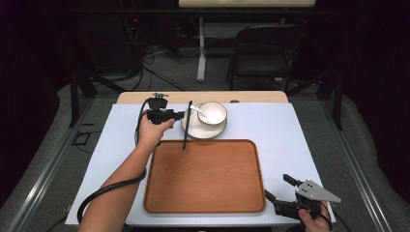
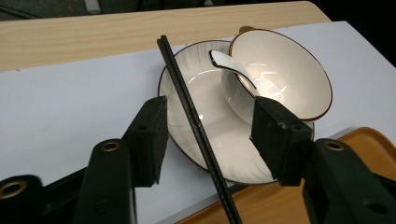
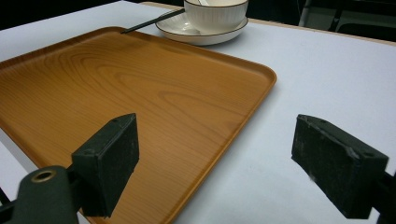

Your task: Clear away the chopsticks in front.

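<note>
While black chopsticks [image 2: 196, 126] lie between parted left gripper [image 2: 208, 135] pads, untouched: centre, close squarely, avoid white ribbed plate [image 2: 187, 84]; right gripper [image 3: 229, 158] wide apart, empty.

The high view is evenly lit from above on the white table cover [image 1: 290, 130], while the room around it falls dark. It is soft and low in detail. White glare streaks the bowl [image 2: 285, 70] in the left gripper view. In both gripper views the near black parts at the bottom look slightly blurred.
</note>
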A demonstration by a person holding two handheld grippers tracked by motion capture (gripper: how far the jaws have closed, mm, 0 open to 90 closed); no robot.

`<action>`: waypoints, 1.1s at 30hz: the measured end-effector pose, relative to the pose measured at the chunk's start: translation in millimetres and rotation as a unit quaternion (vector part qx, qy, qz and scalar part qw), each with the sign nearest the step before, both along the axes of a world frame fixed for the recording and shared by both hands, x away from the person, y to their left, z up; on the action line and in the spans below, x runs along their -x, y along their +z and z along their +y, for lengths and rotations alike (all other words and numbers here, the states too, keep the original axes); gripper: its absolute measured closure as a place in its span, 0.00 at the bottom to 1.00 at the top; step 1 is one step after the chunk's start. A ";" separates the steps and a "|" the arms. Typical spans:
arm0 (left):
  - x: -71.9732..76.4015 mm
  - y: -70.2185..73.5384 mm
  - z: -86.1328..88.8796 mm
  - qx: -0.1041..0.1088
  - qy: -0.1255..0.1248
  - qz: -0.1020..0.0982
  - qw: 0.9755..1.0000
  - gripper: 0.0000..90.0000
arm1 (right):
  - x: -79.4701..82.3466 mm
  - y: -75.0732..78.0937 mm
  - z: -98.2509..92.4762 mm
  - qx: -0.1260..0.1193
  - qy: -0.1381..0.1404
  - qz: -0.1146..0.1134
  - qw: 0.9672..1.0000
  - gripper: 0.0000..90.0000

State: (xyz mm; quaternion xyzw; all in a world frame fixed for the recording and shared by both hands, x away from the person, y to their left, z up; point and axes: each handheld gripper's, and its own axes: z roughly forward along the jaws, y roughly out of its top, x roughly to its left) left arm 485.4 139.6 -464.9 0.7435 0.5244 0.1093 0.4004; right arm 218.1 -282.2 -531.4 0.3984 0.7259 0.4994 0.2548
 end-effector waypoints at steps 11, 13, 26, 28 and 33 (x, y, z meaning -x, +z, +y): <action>-22.3 -19.4 -15.9 -0.009 0.007 0.033 0.999 0.76 | -0.4 -0.3 -1.1 -0.006 0.001 0.001 1.000 0.16; -25.2 -23.0 -17.9 -0.014 0.007 0.043 0.999 0.79 | -0.4 -0.3 -1.2 -0.006 0.001 0.002 1.000 0.16; -33.8 -38.9 -26.1 -0.033 0.022 0.083 0.996 0.88 | -0.3 -0.3 -1.7 -0.008 0.002 0.002 1.000 0.16; -35.4 -41.1 -26.8 -0.032 0.027 0.093 0.995 0.90 | -0.4 -0.3 -1.8 -0.008 0.002 0.002 1.000 0.16; -37.6 -42.4 -27.6 -0.032 0.032 0.101 0.994 0.91 | -0.4 -0.3 -2.2 -0.008 0.002 0.002 1.000 0.16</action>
